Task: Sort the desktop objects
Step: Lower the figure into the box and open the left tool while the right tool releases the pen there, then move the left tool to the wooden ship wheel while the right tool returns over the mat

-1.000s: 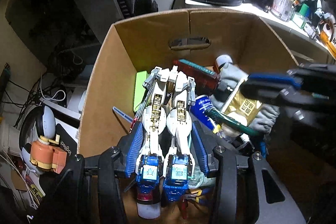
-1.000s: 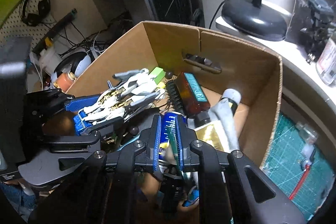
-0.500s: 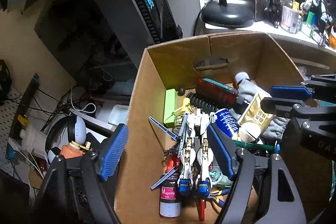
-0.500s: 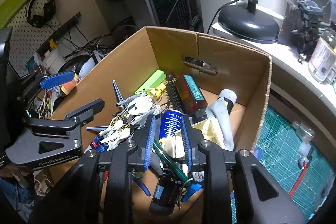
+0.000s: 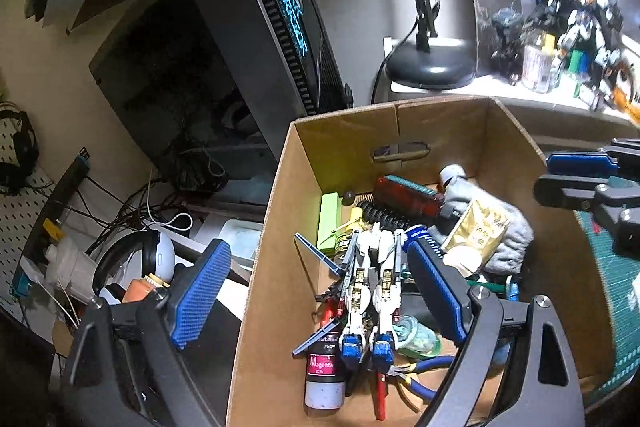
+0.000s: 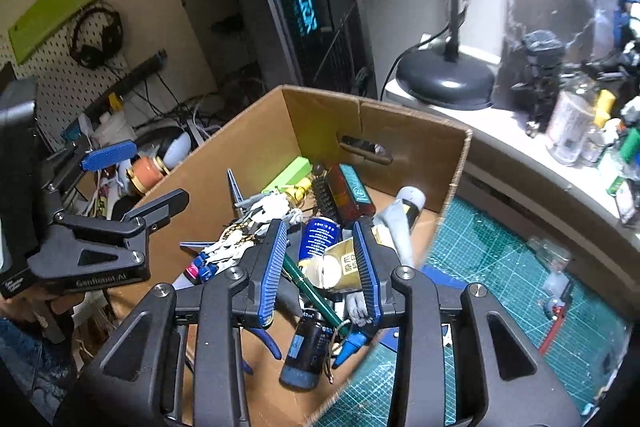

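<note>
Your left gripper (image 5: 320,291) hangs over the left wall of the cardboard box (image 5: 340,143) with its fingers spread wide and nothing between them; one blue pad sits outside the box, the other inside. The white and blue robot model (image 5: 370,291) lies loose in the box between those pads, touching neither, its blue feet toward you beside a magenta paint bottle (image 5: 323,375). Your right gripper (image 6: 320,267) hovers over the near right part of the box, fingers parted and empty. Below them lie a blue spray can (image 6: 316,237), a gold packet (image 6: 346,265) and a green pen (image 6: 312,291). A grey glove (image 5: 504,239) rests against the red-brown bottle (image 5: 408,193) near the far wall.
</note>
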Available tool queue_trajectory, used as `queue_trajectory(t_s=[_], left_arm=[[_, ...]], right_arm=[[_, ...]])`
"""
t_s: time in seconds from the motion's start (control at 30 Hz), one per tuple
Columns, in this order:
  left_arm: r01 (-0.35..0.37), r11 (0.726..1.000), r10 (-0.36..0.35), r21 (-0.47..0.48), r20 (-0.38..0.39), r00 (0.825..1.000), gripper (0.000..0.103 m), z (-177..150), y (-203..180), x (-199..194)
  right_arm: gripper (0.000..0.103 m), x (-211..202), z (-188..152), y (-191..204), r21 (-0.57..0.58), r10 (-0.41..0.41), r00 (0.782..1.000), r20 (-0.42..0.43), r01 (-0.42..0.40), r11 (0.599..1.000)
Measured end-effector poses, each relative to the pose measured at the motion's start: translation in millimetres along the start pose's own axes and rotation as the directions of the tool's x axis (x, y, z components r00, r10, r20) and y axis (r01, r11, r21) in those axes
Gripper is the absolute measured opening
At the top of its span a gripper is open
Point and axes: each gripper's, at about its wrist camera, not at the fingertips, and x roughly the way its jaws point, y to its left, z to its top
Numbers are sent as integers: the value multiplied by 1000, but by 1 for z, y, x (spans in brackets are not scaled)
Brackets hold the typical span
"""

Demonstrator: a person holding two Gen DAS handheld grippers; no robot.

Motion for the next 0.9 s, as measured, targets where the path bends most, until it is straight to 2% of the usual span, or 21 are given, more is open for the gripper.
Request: queue_trajectory(t_s=[0.17,0.23,0.3,0.43,0.53,0.63,0.77,0.83,0.9], left_arm=[[30,999,-27,-37,72,997,91,-1,4,-31],[43,998,-39,-43,102,994,91,-2,3,-44],[60,997,-54,-45,128,990,91,-4,0,-55],[86,995,-74,-51,198,977,91,-11,-6,-78],[136,988,-113,-70,272,956,91,-21,-11,-97],[236,969,-201,-74,318,927,91,-31,-20,-114],[387,922,-363,-6,334,870,91,-44,-47,-133],[429,903,-408,14,338,848,91,-50,-65,-137],[455,890,-440,33,331,835,91,-56,-84,-137]], right_arm=[[34,-37,-6,-5,-1,-4,998,58,4,1000],[40,-53,-10,-7,-2,-10,996,84,10,1000],[43,-70,-15,-10,-5,-19,994,111,19,1000],[43,-99,-26,-18,-5,-46,988,147,47,999],[43,-123,-44,-29,11,-76,981,178,75,997],[43,-148,-64,-40,32,-91,974,208,87,996],[43,-180,-100,-59,88,-139,963,230,121,989],[43,-194,-117,-69,120,-169,958,233,144,982],[43,-203,-136,-82,165,-205,953,222,170,971]])
